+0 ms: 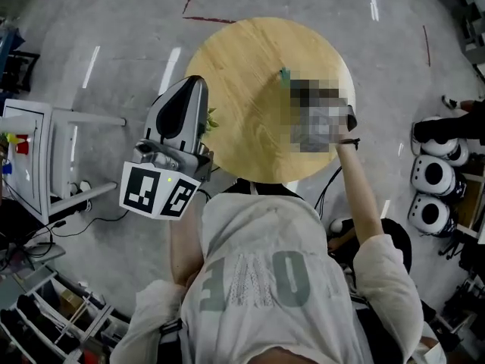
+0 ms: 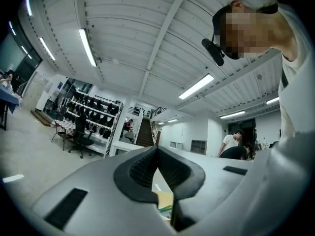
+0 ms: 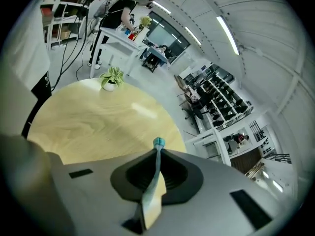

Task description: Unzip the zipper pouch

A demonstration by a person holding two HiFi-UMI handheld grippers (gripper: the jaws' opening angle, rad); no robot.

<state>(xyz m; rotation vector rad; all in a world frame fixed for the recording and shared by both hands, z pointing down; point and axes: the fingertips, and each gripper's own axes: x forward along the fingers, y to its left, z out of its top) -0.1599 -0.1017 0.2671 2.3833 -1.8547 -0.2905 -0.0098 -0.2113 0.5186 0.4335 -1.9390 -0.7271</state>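
My right gripper [image 3: 157,154] is shut on the teal zipper pouch [image 3: 156,173], which I see edge-on as a thin strip between the pads. Its teal tip [image 3: 158,142] pokes out past the jaws, over the round wooden table [image 3: 98,127]. In the head view a mosaic patch covers most of this gripper, and only the teal tip [image 1: 284,74] shows over the table [image 1: 242,89]. My left gripper [image 1: 193,82] is held up beside the table's left edge, tilted towards the ceiling. It [image 2: 158,149] is shut with nothing between the jaws. The zip itself is hidden.
A small potted plant [image 1: 208,120] stands at the table's left edge, close to my left gripper; it also shows as the plant [image 3: 112,77] in the right gripper view. A white rack [image 1: 45,158] stands on the floor to the left. White round devices [image 1: 432,173] sit to the right.
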